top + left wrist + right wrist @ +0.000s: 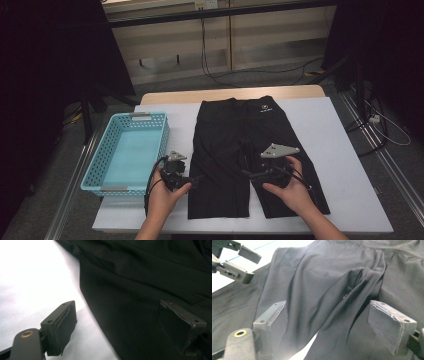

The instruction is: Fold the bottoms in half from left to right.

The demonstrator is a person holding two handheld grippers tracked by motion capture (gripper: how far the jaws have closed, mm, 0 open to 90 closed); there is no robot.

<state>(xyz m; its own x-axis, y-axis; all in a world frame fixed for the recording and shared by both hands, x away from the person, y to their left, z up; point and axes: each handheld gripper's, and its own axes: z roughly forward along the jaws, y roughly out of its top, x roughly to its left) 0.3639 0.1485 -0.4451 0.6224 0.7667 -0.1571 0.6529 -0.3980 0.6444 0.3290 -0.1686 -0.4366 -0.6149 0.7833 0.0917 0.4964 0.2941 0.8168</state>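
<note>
Black shorts (245,150) lie flat on the white table (330,145), beside a blue basket (127,150). Left gripper (117,325) and right gripper (327,325) hover over the legs, fingers (390,326) spread, gripping nothing.

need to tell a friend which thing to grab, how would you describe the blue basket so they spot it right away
Start at the white table. Black shorts lie flat across its middle; the basket sits to their left, at the table's left edge, beside the left gripper. It is the one light-blue thing there, an empty tray with walls full of holes.
</note>
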